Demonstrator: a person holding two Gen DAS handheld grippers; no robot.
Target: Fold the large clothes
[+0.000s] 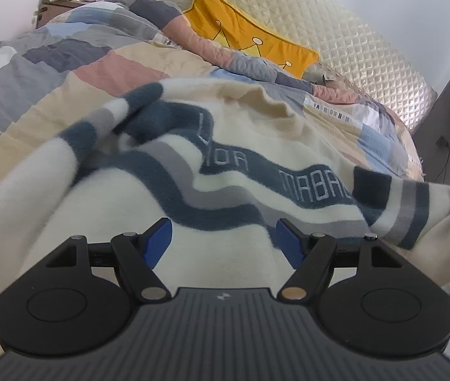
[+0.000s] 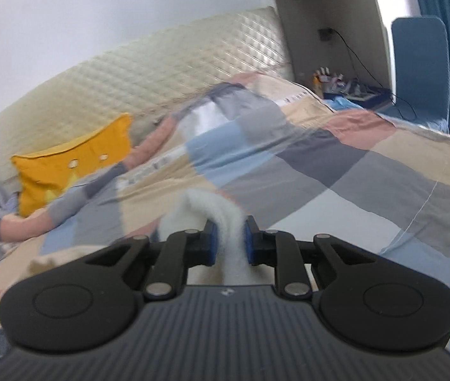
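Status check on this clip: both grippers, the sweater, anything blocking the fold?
Left gripper open above the sweater, holding nothing. Right gripper shut on a cream fold of it. Sweater rumpled on the quilt; nothing in the way.

Cream sweater (image 1: 231,171) (navy bands) beneath parted fingers (image 1: 158,241)

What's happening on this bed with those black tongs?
A person is folding a cream sweater with blue and grey stripes, spread on a patchwork quilt. The right tongs are shut on a bit of its cream fabric, apparently a sleeve, and carry it above the quilt. The left tongs hang open over the sweater's body, holding nothing. A yellow cushion leans on the headboard.
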